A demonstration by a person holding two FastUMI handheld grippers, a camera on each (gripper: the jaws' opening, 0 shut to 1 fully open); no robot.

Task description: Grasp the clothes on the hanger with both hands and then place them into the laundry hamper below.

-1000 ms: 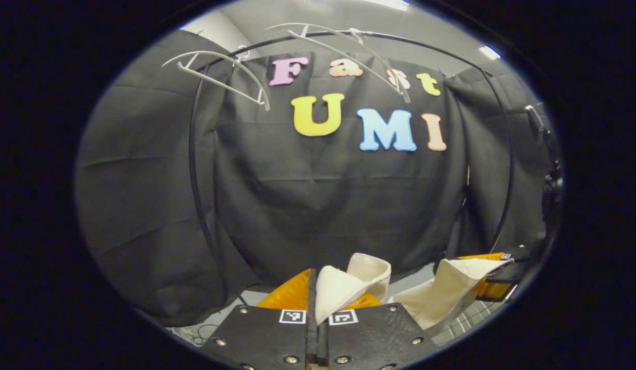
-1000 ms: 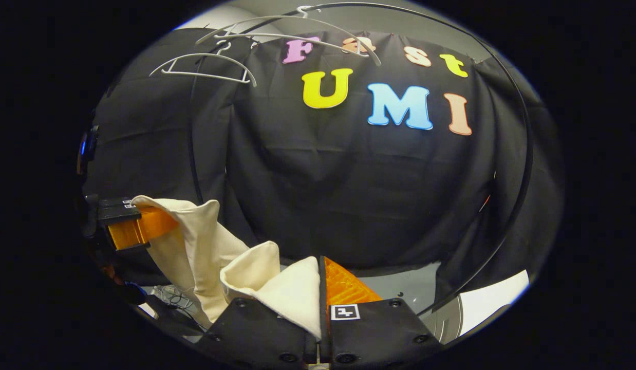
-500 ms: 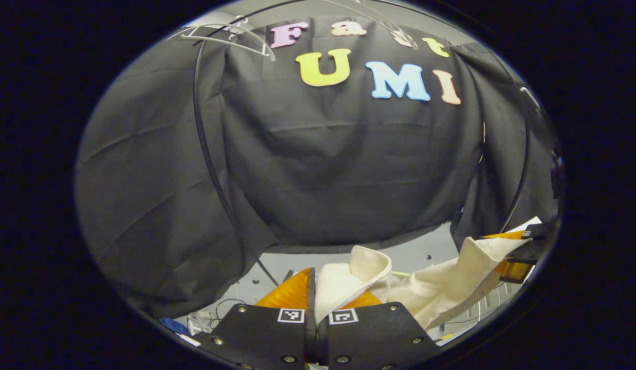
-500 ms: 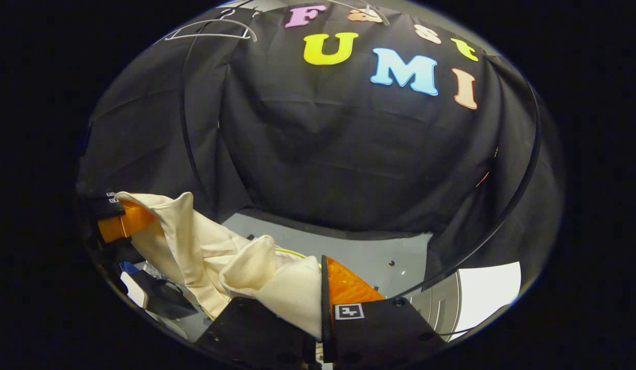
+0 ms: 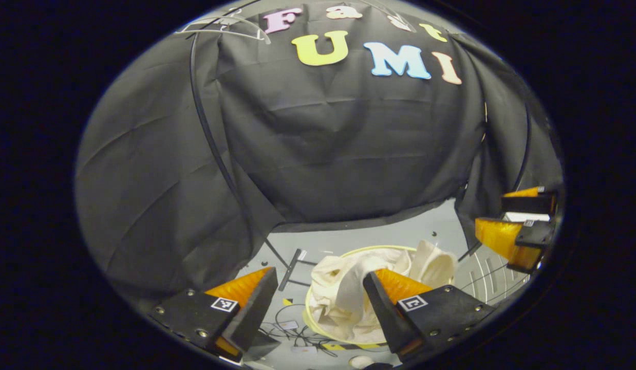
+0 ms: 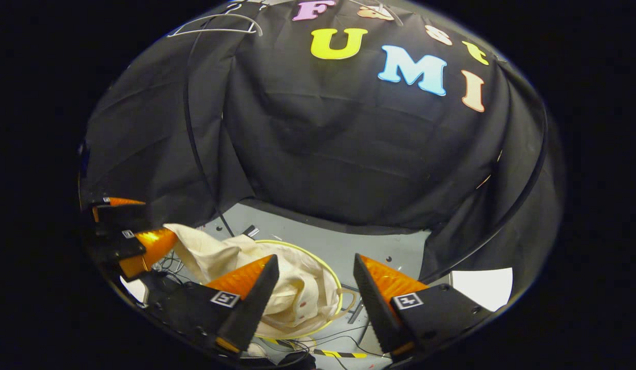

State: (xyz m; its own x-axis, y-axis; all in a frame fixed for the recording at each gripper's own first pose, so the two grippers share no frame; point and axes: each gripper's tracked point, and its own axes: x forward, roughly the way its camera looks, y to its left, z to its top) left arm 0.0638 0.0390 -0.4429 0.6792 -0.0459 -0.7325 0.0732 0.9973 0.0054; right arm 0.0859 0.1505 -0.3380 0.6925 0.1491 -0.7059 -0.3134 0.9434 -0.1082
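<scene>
Released since half a second ago: cream garment [image 5: 349, 288] dropped from both grippers, now heaped inside the yellow-rimmed laundry hamper [image 6: 334, 277] on the grey floor [image 6: 379, 252], one fold draped over its left rim. Left gripper [image 5: 318, 303] spread wide, pinching nothing; right gripper [image 6: 314, 298] likewise spread. White hangers [image 6: 215, 25] bare on the rail above.

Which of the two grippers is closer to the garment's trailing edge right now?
The left gripper: in the right gripper view the cream garment reaches up to its fingers, while the right gripper hangs open above the hamper.
</scene>
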